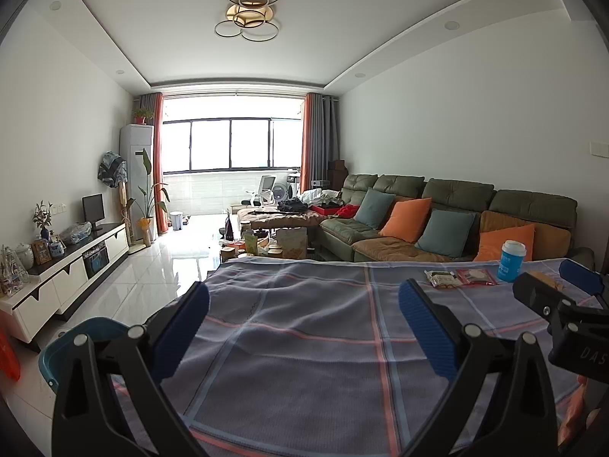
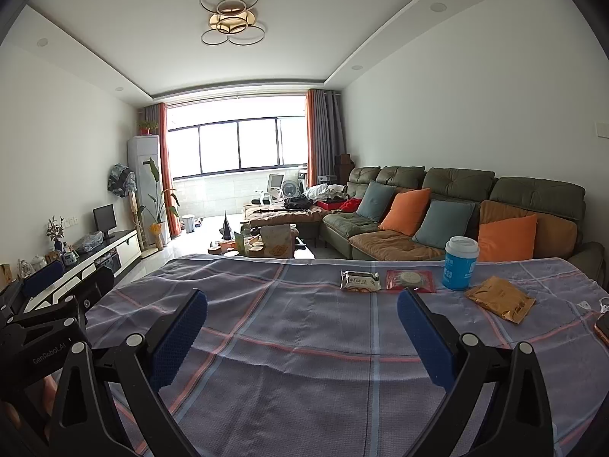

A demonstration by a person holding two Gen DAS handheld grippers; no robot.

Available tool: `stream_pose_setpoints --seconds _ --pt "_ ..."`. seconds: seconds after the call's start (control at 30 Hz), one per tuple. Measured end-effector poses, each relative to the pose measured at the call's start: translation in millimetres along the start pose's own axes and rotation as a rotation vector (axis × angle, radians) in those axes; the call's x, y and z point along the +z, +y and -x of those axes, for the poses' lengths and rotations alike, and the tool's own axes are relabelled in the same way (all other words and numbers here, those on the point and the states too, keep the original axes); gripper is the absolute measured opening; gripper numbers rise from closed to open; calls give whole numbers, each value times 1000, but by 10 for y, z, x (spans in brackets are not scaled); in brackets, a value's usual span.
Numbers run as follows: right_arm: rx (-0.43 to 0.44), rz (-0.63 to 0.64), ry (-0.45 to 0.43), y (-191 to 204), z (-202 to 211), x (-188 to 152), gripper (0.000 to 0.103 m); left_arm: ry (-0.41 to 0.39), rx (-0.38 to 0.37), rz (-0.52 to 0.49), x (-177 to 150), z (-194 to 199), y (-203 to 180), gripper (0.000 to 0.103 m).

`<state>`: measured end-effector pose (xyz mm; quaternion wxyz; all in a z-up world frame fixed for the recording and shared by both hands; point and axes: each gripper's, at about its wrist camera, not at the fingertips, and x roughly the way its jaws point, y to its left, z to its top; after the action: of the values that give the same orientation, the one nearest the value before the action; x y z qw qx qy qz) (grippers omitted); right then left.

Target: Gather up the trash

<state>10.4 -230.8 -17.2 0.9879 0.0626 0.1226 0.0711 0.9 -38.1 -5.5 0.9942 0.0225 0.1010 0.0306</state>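
Note:
Four pieces of trash lie in a row at the far right of the cloth-covered table [image 2: 304, 381]: a white and green snack wrapper [image 2: 360, 280], a red packet [image 2: 411, 280], an upright blue paper cup with a white lid [image 2: 460, 262] and a gold foil pouch [image 2: 499, 298]. My right gripper [image 2: 302, 323] hovers open over bare cloth, short of the wrapper and the red packet. My left gripper [image 1: 304, 320] is open and empty too, over the table's middle. From the left wrist view the wrapper [image 1: 440, 278], red packet [image 1: 475, 277] and cup [image 1: 512, 261] show at the right, beside the right gripper [image 1: 557, 283].
A teal bin [image 1: 76, 342] stands on the floor off the table's left edge. A phone-like object [image 2: 603, 327] lies at the table's right edge. Beyond the table are a green sofa [image 2: 456, 205] with cushions, a cluttered coffee table [image 2: 266, 245] and a TV cabinet [image 1: 76, 266].

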Motion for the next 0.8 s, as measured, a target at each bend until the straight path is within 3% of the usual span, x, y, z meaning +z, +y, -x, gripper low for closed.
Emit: stream_pose_setpoints --seconds 0.8 --pt "1 1 3 -2 -6 12 99 0 4 0 32 -3 5 100"
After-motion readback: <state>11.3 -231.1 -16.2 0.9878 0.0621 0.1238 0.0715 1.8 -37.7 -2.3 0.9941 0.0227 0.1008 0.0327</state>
